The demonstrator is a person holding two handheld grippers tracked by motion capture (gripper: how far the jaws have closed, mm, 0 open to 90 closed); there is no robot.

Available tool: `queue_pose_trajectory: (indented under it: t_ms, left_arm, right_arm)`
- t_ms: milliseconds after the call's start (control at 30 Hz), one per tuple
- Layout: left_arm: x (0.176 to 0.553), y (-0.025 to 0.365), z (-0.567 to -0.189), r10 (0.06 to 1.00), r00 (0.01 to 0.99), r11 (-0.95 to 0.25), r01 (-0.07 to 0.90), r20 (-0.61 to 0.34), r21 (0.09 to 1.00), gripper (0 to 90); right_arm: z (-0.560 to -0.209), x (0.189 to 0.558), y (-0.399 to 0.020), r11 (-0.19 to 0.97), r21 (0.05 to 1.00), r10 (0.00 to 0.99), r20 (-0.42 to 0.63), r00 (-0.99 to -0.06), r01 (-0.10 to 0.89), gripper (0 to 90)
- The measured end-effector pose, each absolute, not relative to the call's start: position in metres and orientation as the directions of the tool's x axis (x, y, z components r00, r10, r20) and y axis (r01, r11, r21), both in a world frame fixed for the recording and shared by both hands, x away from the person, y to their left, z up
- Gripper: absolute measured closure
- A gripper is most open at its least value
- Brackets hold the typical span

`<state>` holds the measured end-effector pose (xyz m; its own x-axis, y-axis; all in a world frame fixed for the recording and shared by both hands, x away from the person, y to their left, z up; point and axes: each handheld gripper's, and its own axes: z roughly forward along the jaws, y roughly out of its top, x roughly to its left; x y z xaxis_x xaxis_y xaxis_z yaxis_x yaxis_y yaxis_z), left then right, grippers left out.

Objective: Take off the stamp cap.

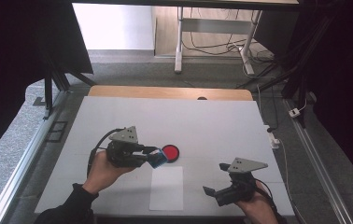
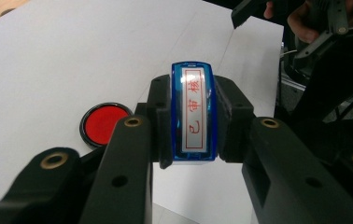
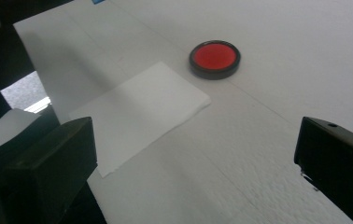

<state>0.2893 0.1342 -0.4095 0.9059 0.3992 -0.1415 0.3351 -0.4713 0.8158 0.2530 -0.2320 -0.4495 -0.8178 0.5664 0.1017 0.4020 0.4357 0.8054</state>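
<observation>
Your left gripper (image 1: pixel 152 156) pinches a blue stamp (image 2: pixel 194 113), its white label bearing red characters, held above the table (image 1: pixel 118 116) just beside the red ink pad (image 1: pixel 170 152). Your right gripper (image 1: pixel 215 179) stands spread, empty, near the table's front edge beside the paper sheet (image 1: pixel 166 187); open surface lies beyond.

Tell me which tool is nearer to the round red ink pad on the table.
Left. The left tool, shut on a blue stamp, hovers just beside the red ink pad. The right tool, open and holding nothing, is farther off, near the table's front edge, beyond the white paper.
</observation>
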Motion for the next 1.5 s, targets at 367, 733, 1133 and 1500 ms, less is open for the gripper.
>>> queue_pose_trajectory:
  t_ms: [367,733,1133,1500]
  left_arm:
    - [0.29,0.135,-0.41,0.382,0.912,-0.467,0.329,-0.149,0.821,70.6]
    - [0.29,0.135,-0.411,0.351,0.922,-0.462,0.322,-0.163,0.826,70.6]
    - [0.291,0.135,-0.411,0.327,0.932,-0.473,0.306,-0.158,0.826,70.6]
    - [0.29,0.135,-0.411,0.285,0.945,-0.464,0.28,-0.158,0.84,70.6]
  right_arm:
    - [-0.451,0.259,-0.205,0.465,0.793,0.5,0.131,-0.856,0.393,0.0]
    - [-0.451,0.266,-0.182,0.496,0.79,0.447,0.125,-0.886,0.362,0.0]
    - [-0.45,0.279,-0.162,0.508,0.791,0.401,0.134,-0.906,0.341,0.0]
    - [-0.448,0.288,-0.144,0.513,0.796,0.327,0.163,-0.931,0.32,0.0]
